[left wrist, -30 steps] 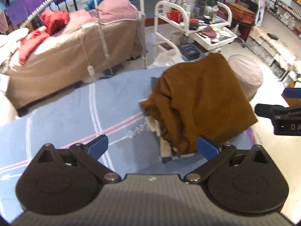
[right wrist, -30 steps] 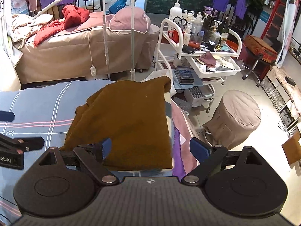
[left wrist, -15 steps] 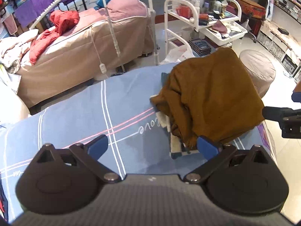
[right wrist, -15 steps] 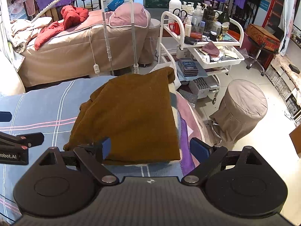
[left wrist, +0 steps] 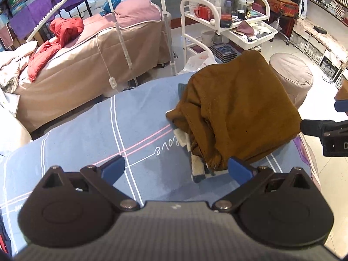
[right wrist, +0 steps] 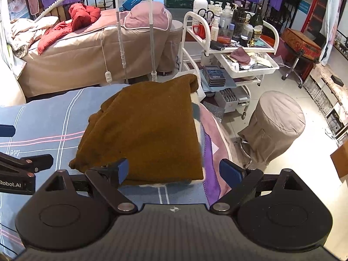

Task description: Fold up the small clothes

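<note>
Since the earlier frames both tools have been drawn back from the brown garment [left wrist: 237, 117], so that more of the blue striped sheet [left wrist: 134, 119] is seen in the left wrist view. The left tool [left wrist: 176, 169] is held with its blue pads wide apart and nothing between them, above the sheet just beside the near edge of the pile. The right tool [right wrist: 174, 171] is likewise spread and empty, with the garment's near edge seen between its pads. The brown garment is laid folded on top of a stack of other folded clothes [left wrist: 198, 167], at the right end of the sheet-covered table. A white trolley [right wrist: 228, 50] and a covered stool [right wrist: 276, 128] are seen beyond.
</note>
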A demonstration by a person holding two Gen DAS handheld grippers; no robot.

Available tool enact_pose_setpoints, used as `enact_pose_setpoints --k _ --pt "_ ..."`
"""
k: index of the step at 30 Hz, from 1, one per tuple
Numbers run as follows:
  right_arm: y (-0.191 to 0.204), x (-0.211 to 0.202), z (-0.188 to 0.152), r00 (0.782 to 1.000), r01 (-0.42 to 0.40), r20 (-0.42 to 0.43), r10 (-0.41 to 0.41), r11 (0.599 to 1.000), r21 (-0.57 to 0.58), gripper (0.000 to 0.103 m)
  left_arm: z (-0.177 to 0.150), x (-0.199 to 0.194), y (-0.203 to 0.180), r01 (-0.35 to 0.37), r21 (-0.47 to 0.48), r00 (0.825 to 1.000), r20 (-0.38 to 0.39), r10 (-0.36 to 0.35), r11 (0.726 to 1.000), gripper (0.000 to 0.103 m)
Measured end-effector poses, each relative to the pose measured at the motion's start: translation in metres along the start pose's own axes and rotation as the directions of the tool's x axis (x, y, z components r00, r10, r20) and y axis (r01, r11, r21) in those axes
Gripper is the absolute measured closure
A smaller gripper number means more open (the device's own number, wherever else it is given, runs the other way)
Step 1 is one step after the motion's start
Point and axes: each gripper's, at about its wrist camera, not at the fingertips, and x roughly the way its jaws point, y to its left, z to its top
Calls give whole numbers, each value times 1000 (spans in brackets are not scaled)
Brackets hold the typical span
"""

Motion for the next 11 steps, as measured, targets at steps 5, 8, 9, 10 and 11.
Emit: enact_pose_setpoints --k 5,8,9,10,11 --pt "1 0 -1 1000 0 -5 0 1000 1 0 0 -1 -1 -5 5 1000 16 5 1000 0" --pt "1 -1 -2 1000 2 -6 -2 1000 5 0 -1 -1 -1 -18 11 1000 21 17 1000 0" --pt "1 -1 -2 1000 1 -6 -1 1000 6 0 -1 -1 -1 -20 13 1000 18 19 1000 0" --pt "1 -1 -2 1000 1 -7 -1 1000 5 0 -1 -1 -1 -22 14 1000 15 22 1000 0" --pt "2 -1 -2 1000 3 -8 -3 1000 2 0 -1 -1 -1 -26 13 1000 12 26 1000 0"
